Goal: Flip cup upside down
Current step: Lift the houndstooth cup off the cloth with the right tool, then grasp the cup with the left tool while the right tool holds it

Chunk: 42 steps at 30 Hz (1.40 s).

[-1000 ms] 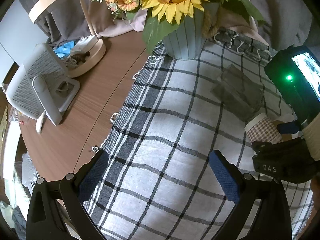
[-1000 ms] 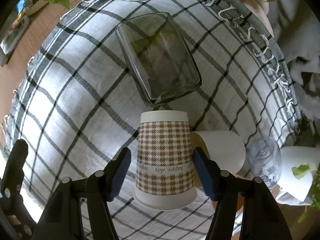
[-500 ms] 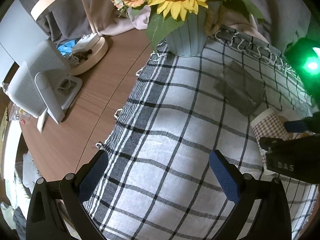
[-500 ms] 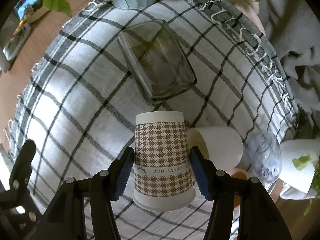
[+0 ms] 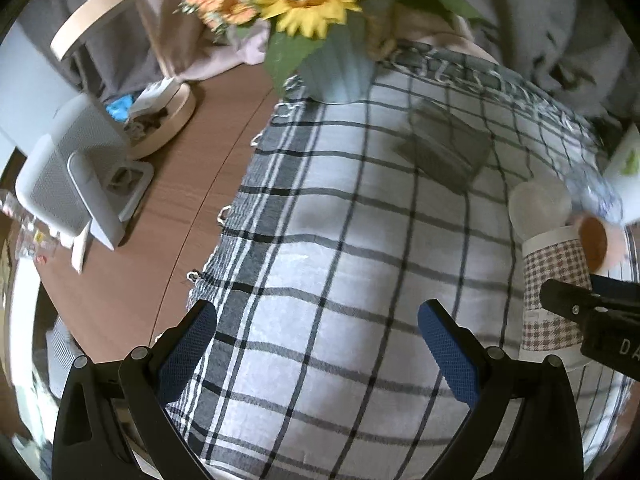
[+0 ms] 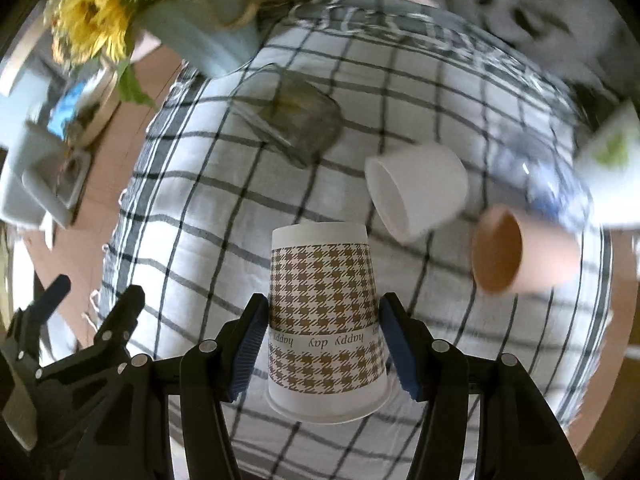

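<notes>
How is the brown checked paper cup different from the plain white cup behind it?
The brown houndstooth paper cup has a pattern and the words "happy day"; the plain white cup has none. The patterned cup is upside down, rim lowest, while the white cup lies on its side with its mouth showing. The right gripper is shut on the patterned cup; nothing holds the white one. Both are over the checked tablecloth.

On the cloth [image 6: 200, 208], the cup [image 6: 324, 312] stands inverted between the right fingers [image 6: 250, 344]; two tipped cups [image 6: 416, 196] lie right, vase [image 6: 200, 40] behind.
</notes>
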Motion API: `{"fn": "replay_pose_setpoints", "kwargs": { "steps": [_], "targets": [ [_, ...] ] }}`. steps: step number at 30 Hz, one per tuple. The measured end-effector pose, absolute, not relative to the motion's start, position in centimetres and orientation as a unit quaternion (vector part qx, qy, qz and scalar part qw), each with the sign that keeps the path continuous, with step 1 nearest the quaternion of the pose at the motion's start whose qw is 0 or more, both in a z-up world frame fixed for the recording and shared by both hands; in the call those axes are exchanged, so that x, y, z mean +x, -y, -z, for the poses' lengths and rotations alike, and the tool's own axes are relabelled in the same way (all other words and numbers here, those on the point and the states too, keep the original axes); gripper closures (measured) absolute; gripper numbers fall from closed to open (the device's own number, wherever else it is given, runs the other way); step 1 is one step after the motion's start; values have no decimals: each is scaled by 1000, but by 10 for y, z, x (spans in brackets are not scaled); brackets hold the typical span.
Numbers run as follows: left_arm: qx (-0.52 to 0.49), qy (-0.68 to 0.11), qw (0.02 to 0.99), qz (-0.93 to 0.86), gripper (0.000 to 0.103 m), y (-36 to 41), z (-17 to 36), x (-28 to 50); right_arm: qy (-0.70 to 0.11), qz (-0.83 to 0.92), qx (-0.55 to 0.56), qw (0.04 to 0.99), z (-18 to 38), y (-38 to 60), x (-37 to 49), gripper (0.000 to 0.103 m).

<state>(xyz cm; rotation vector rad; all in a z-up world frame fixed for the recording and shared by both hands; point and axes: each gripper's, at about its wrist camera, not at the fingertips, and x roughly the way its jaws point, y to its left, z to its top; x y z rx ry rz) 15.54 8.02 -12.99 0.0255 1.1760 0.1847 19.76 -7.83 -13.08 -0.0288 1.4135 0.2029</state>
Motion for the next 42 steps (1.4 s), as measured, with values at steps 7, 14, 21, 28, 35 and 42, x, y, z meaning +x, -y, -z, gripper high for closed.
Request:
{"fn": "replay_pose_setpoints", "kwargs": {
  "steps": [7,14,21,28,35,42],
  "targets": [
    [51,-554,829,-48,0,-58,131,140,-633,-39,103,766,143,123,148,45],
    [72,-565,821,-23,0,-40,142,131,-646,-11,170,744,173,143,128,45],
    [67,-579,812,-22,0,-37,153,127,-656,-2,176,734,190,147,122,45],
    [61,-586,807,-29,0,-39,156,127,-656,-4,165,737,190,144,123,45],
    [61,-582,811,-30,0,-36,147,125,-638,8,156,754,173,148,117,34],
    [58,-586,808,14,0,-7,137,126,-581,39,161,797,125,176,96,30]
  ]
}}
